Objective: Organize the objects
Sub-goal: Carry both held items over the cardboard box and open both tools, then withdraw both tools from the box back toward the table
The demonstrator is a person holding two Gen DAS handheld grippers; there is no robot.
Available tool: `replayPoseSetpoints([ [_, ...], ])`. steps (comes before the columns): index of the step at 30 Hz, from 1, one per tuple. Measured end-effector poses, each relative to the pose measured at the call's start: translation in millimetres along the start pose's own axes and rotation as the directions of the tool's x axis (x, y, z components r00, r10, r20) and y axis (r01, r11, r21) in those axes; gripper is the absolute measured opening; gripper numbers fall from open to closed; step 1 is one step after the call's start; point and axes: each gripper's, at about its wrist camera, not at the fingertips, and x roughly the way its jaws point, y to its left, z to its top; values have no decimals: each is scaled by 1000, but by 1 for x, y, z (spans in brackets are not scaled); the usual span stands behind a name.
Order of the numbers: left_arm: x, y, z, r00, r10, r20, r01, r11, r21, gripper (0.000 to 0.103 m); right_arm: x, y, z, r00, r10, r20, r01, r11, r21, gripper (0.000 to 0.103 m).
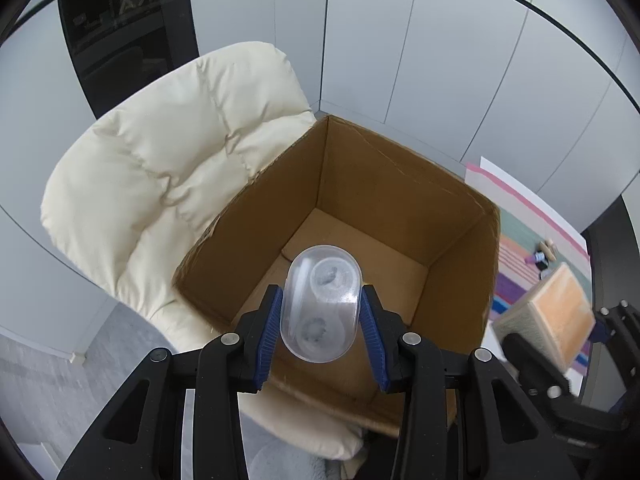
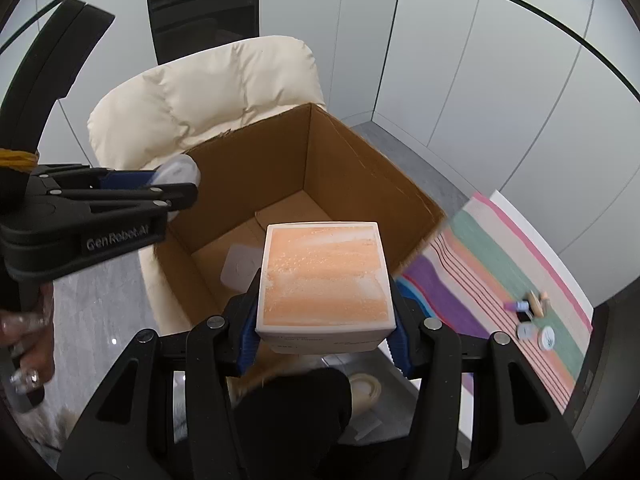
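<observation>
Left gripper (image 1: pixel 320 312), frame centre: fingers clamped on a clear capsule (image 1: pixel 321 303), long axis running away from the fingers, directly over the open cardboard box (image 1: pixel 404 184). Right gripper (image 2: pixel 322 300): fingers clamped on an orange-topped carton (image 2: pixel 323 276), above the box's near rim. Pale flat item, possibly a lid (image 2: pixel 239 267), on box floor.

We hold our left gripper (image 1: pixel 321 312) at the lower centre of its own view, pointing steeply downward, its blue pads (image 1: pixel 269 334) pressed on either side of what it carries. Our right gripper (image 2: pixel 323 322) sits low in its own frame, tilted down likewise, jaws clamped. Our left hand (image 2: pixel 24 344) grips its handle at the lower left edge of the right view.
</observation>
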Motion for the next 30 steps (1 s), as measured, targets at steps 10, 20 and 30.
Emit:
replayPoseSetpoints([
  [10,34,2,19,1000,1,-7,-1,1000,17,40,67,-1,29,999,24,-49,-24,1000,10,54],
  [20,31,9,20,999,-40,25,42,998,-53,92,78,-12,32,999,13,-34,-12,999,49,103],
  [30,30,14,21,999,-31,23,32,998,-61,92,75,-10,31,999,24,-37,-22,998,52,103],
])
